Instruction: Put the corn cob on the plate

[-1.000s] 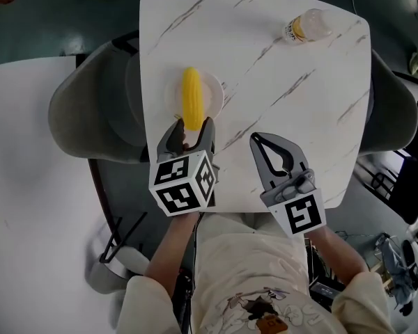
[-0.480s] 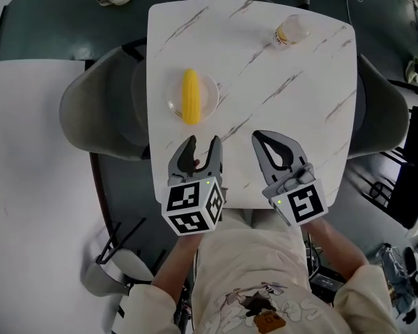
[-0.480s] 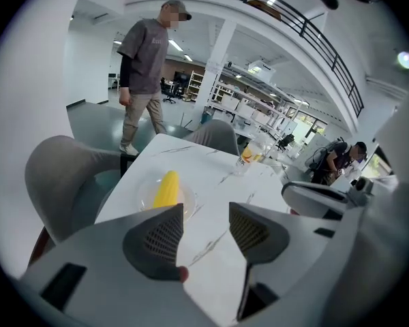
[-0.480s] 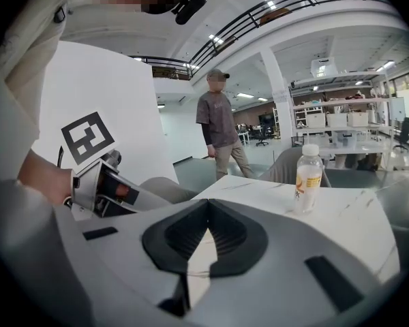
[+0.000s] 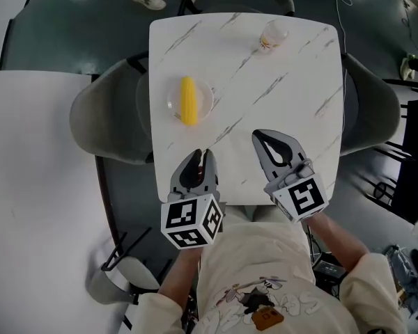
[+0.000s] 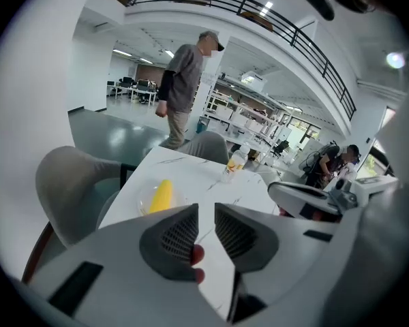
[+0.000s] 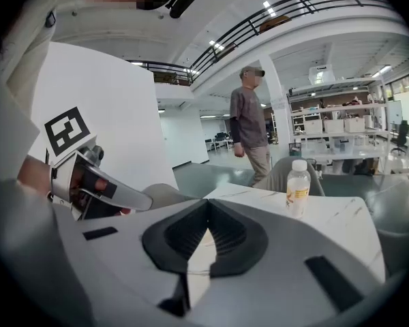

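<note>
Yellow corn (image 5: 188, 101) lies along the middle of the plate (image 5: 208, 100), just as it did a second ago; the change is in the left gripper (image 5: 203, 154), which then stood wide with its tips at the corn's near end and has now drawn back toward the person, well apart from the plate; the right gripper (image 5: 256, 135) has drawn back a little too, and sits right of the plate and nearer the person; the left gripper's jaws are closing, down to a narrow slit, with nothing between them and only bare table (image 5: 285, 96) seen beyond; the right gripper's jaws meet at the tips, holding nothing; neither gripper touches the corn or the plate; a bottle (image 5: 271, 35) stands beyond the plate, far to its right; a person (image 6: 183, 80) stands further off, beyond the plate.
</note>
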The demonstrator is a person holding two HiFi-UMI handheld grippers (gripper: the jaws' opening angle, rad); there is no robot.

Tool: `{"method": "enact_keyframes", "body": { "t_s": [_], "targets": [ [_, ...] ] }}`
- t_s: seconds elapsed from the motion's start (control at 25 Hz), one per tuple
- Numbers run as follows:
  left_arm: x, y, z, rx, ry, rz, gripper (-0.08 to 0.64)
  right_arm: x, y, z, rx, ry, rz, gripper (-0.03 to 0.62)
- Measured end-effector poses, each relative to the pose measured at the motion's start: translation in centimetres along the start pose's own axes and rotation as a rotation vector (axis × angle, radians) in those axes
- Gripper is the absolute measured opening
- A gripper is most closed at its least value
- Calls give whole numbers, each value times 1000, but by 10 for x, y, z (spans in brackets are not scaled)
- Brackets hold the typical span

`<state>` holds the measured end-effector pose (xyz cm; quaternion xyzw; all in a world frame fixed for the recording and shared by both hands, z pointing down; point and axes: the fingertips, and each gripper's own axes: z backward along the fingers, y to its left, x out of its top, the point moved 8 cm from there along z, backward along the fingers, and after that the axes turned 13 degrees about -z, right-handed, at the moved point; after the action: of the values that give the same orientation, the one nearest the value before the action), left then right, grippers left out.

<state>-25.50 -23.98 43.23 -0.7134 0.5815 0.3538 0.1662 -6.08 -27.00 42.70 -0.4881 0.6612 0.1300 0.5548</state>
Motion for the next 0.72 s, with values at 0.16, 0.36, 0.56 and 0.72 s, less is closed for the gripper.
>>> {"method": "enact_keyframes", "body": {
  "t_s": [0.16, 0.36, 0.56, 0.72],
  "targets": [
    [-5, -9, 19, 10, 20, -7, 8, 8, 2, 14, -10, -13, 15, 5],
    [-6, -24, 45, -9, -9, -9, 8, 15, 8, 31, -2, -15, 35, 5],
    [-7, -37, 65, -22, -35, -8, 8, 26, 15, 46, 11, -21, 55, 5],
    [-5, -53, 82, -38, -70, -20, 8, 32, 18, 65, 5, -30, 47, 5]
  ]
}}
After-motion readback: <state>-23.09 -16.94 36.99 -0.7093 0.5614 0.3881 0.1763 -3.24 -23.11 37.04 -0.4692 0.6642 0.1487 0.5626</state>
